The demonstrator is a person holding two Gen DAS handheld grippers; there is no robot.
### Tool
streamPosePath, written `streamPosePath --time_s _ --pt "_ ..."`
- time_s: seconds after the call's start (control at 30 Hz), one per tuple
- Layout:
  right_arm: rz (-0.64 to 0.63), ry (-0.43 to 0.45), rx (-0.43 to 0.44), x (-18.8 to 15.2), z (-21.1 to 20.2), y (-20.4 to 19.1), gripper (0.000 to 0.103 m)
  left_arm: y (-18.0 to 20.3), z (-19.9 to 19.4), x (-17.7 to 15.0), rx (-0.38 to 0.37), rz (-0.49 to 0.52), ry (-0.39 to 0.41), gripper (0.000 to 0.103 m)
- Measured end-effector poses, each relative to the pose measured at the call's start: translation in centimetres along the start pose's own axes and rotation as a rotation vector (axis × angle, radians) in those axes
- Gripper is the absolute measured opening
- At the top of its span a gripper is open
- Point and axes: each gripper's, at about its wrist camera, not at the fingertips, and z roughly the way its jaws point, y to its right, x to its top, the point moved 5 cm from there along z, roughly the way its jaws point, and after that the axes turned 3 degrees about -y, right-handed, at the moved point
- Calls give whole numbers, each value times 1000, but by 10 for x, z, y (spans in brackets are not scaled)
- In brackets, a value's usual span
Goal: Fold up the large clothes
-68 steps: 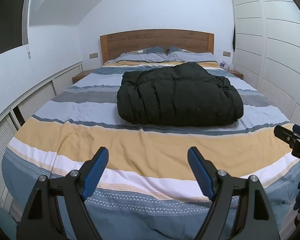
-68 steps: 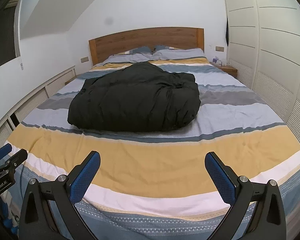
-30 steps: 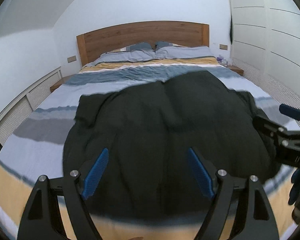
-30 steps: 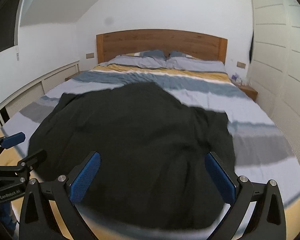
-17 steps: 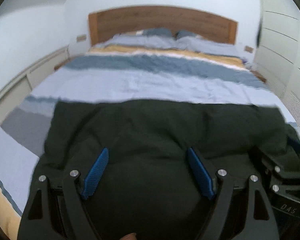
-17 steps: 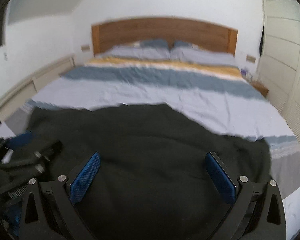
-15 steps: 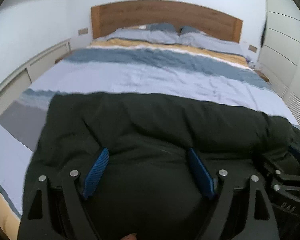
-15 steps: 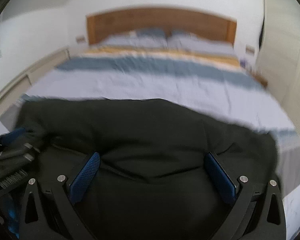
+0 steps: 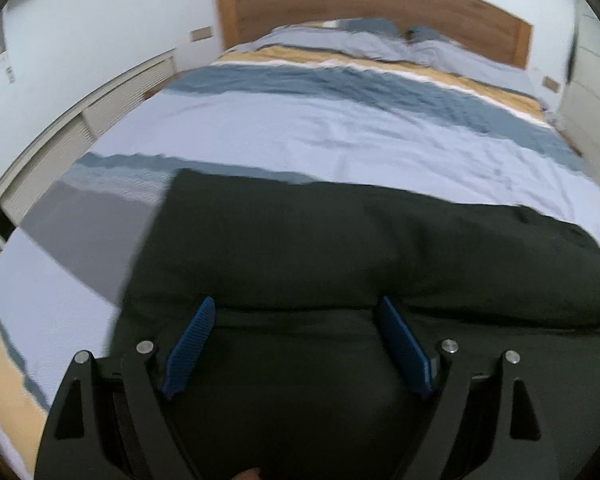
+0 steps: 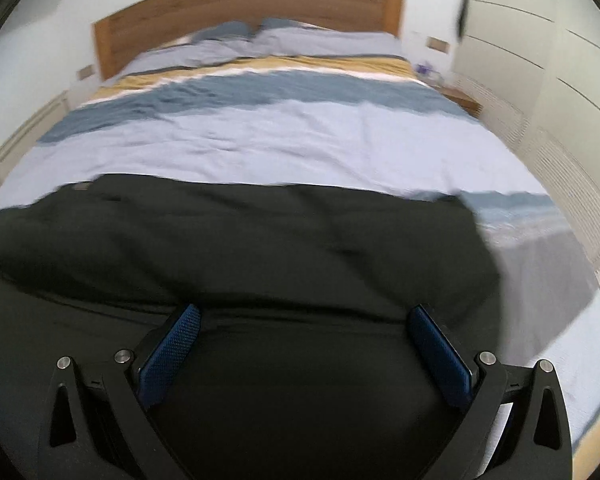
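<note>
On the left side of the bed, the left gripper (image 9: 296, 344) is held low over a black padded garment (image 9: 340, 256), aimed forward toward the wooden headboard (image 9: 364, 4). Its two blue-padded fingers (image 9: 188, 344) are spread wide, and dark fabric fills the gap between them; whether the pads touch the cloth cannot be told. The garment lies as a broad, bulky mass across the striped duvet (image 9: 340, 136), its long axis running side to side across the bed, its far edge nearly straight and facing the pillows (image 9: 348, 40). Its left edge ends over a grey stripe of the cover.

Further right, the right gripper (image 10: 304, 352) takes the same pose over the same black padded garment (image 10: 260, 248): low, pointing at the headboard (image 10: 244, 4), its fingers (image 10: 168, 356) wide apart with black fabric between and below them. The garment's right edge falls short of the bed's right side, where the duvet (image 10: 284, 136) shows beside white louvred wardrobe doors (image 10: 560, 80). Both views are slightly blurred.
</note>
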Motion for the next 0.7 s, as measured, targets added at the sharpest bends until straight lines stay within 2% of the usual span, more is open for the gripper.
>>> streamPosePath --time_s 0.07,0.1,0.27,0.47,0.7 --pt "16 -25 -59 -5 0 25 102 -22 -1 1 78 -11 -2 85" --pt "22 -32 -80 -7 -3 37 102 -32 -3 1 94 -20 -2 85" --pt "65 6 -91 -21 -37 71 102 -69 -32 -15 106 -67 42 84" --pt "65 63 -16 -60 -103 67 102 -94 -90 -65 32 -105 96 84" --pt "25 126 62 -137 -175 30 102 -104 -160 -164 -33 -110 135 84"
